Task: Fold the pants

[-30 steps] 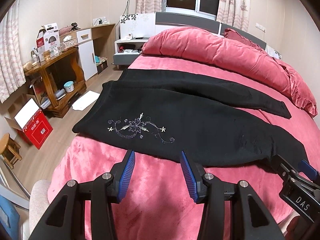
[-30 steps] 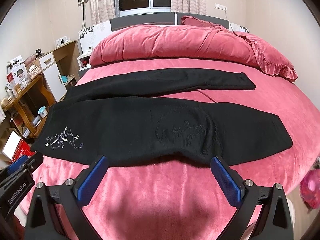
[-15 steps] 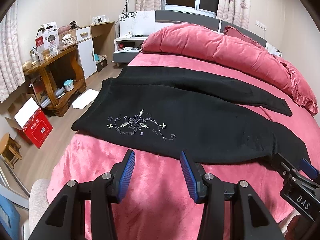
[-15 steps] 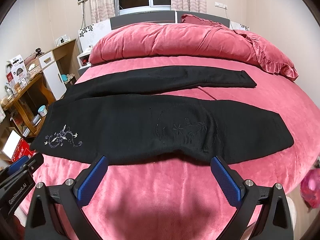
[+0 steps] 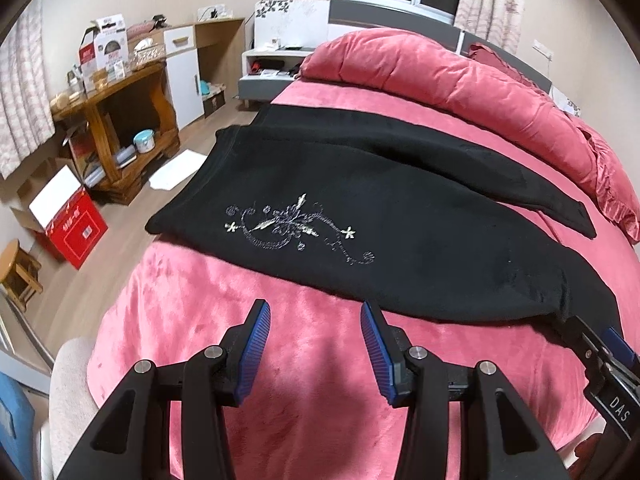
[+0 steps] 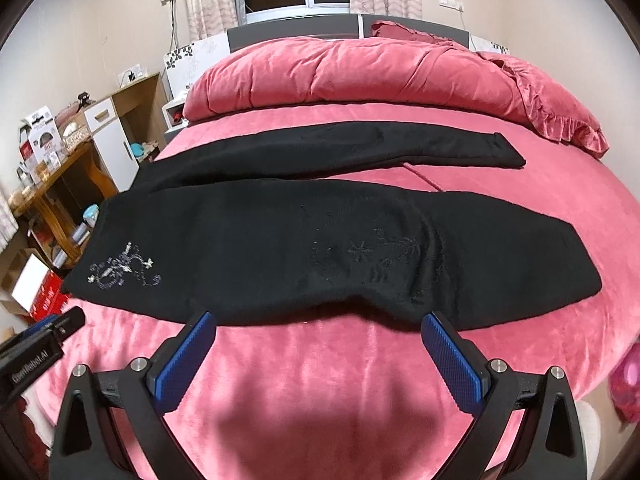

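Two grippers (jaws apart), black pants just beyond, untouched

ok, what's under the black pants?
The black pants lie flat on the pink bedspread, which shows all around them. Whatever sits directly beneath the fabric is covered; no bulge suggests anything else.

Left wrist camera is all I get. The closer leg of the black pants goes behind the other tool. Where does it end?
Observer: The black embroidered pants have a near leg ending in a slanted hem, flat on the pink plush bedcover.
Operator: Is there only one flower pattern?
Observer: No, a second faint embroidery sits midway along that leg.
Operator: Is the right tool holding anything?
Observer: No. The right tool is open, with nothing gripped between its blue pads.
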### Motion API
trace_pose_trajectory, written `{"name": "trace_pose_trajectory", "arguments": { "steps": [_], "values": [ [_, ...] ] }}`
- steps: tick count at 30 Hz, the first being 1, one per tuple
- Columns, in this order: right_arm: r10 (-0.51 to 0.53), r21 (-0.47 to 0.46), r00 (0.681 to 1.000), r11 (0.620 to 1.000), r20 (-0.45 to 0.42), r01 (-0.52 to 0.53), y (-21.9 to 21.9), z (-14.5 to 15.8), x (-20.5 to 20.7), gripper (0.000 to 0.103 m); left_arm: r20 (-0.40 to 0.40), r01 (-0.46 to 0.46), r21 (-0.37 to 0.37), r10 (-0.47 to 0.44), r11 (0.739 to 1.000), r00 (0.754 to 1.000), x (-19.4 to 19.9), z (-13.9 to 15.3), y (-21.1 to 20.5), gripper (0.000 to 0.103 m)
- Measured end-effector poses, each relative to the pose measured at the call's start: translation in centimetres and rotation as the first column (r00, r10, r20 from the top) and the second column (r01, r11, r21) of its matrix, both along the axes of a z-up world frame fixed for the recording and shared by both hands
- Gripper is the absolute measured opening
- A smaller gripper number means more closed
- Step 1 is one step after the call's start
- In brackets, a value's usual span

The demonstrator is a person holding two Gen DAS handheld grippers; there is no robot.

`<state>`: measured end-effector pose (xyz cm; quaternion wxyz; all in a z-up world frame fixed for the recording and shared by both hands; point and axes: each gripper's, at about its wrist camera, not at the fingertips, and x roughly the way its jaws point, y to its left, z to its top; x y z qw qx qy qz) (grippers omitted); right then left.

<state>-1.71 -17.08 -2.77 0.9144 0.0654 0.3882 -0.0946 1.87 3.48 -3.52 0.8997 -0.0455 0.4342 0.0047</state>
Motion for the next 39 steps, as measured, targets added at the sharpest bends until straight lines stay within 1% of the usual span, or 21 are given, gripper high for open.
{"name": "trace_pose_trajectory", "arguments": {
  "steps": [4,6,7,9,10,12,15,18,21,23,24,26,28,29,30,31,33,35,36,37,39],
  "values": [
    [0.004,0.014,1.0,1.0,-0.002,-0.004,-0.5,-0.4,0.2,0.103,-0.022,-0.009,-0.01,0.009,1.0,1.0,0.6,-0.6,0.6,0.048],
    [0.027,0.035,1.0,0.999,0.002,-0.027,-0.6,-0.6,0.4,0.103,-0.042,0.021,-0.043,-0.023,0.999,0.999,1.0,-1.1,1.0,0.048],
    [0.032,0.034,0.999,0.999,-0.007,-0.032,-0.6,-0.7,0.4,0.103,-0.059,0.043,-0.073,-0.047,0.996,0.997,1.3,-1.5,1.3,0.048],
    [0.038,0.031,0.999,0.999,-0.012,-0.038,-0.6,-1.0,0.5,0.103,-0.089,0.075,-0.208,-0.096,0.975,0.991,1.9,-2.4,2.6,0.048],
    [0.045,0.042,0.999,0.998,-0.025,-0.044,-0.7,-1.2,0.6,0.103,-0.093,0.061,-0.277,-0.09,0.959,0.992,2.1,-2.9,3.6,0.048],
    [0.046,0.096,0.997,0.995,-0.061,-0.04,-1.4,-1.7,0.9,0.103,-0.086,0.025,-0.312,-0.055,0.95,0.995,2.2,-3.5,4.8,0.048],
    [0.045,0.208,0.995,0.978,-0.084,-0.027,-3.7,-2.7,1.2,0.103,-0.097,0.024,-0.303,-0.056,0.953,0.994,3.1,-4.2,6.1,0.047],
    [0.019,0.284,0.996,0.959,-0.092,0.008,-6.3,-3.6,1.2,0.102,-0.086,0.007,-0.366,-0.041,0.931,0.995,4.0,-4.7,7.8,0.047],
    [-0.075,0.351,0.994,0.931,-0.083,0.099,-9.9,-4.3,0.6,0.101,-0.106,-0.054,-0.456,0.005,0.889,0.994,5.1,-5.7,10.0,0.047],
    [-0.133,0.429,0.988,0.89,-0.084,0.156,-12.4,-5.1,0.0,0.098,-0.112,-0.09,-0.507,0.038,0.857,0.993,5.7,-6.3,11.4,0.047],
    [-0.166,0.468,0.982,0.864,-0.089,0.189,-13.7,-5.6,-0.3,0.095,-0.107,-0.099,-0.516,0.05,0.851,0.993,5.8,-6.5,11.8,0.047],
    [-0.215,0.515,0.972,0.826,-0.089,0.23,-15.5,-6.4,-0.9,0.091,-0.067,-0.082,-0.526,0.055,0.847,0.996,6.1,-6.8,12.5,0.047],
    [-0.273,0.573,0.959,0.775,-0.08,0.269,-17.3,-7.3,-1.7,0.089,-0.03,-0.055,-0.538,0.046,0.841,0.999,6.2,-6.9,12.8,0.047],
    [-0.295,0.597,0.952,0.751,-0.079,0.282,-18.1,-7.7,-2.0,0.086,-0.004,-0.032,-0.547,0.036,0.836,0.999,6.4,-6.9,12.9,0.047],
    [-0.317,0.621,0.945,0.725,-0.082,0.297,-18.8,-8.3,-2.3,0.079,0.007,-0.022,-0.551,0.031,0.835,1.0,6.6,-7.0,13.0,0.047],
    [-0.348,0.666,0.933,0.676,-0.086,0.314,-19.8,-9.1,-2.7,0.075,0.015,-0.009,-0.556,0.022,0.831,1.0,6.9,-7.2,13.0,0.047],
    [-0.39,0.739,0.918,0.598,-0.07,0.31,-21.1,-10.1,-3.4,0.063,0.019,0.012,-0.552,-0.002,0.834,1.0,7.3,-7.6,12.7,0.047],
    [-0.423,0.795,0.905,0.534,-0.044,0.288,-22.3,-10.7,-3.9,0.06,0.03,0.012,-0.544,0.005,0.839,1.0,7.7,-8.0,12.8,0.047],
    [-0.43,0.807,0.902,0.523,-0.029,0.275,-22.8,-10.9,-3.9,0.057,0.037,0.009,-0.541,0.013,0.841,0.999,7.7,-8.0,12.9,0.047],
    [-0.436,0.805,0.9,0.526,-0.02,0.273,-23.1,-11.0,-3.8,0.054,0.041,0.006,-0.546,0.019,0.838,0.999,7.8,-8.1,13.0,0.047],
    [-0.437,0.8,0.899,0.532,-0.019,0.276,-23.7,-11.0,-3.4,0.041,0.048,-0.005,-0.556,0.038,0.831,0.998,7.7,-8.3,13.5,0.047]
  ]
}}
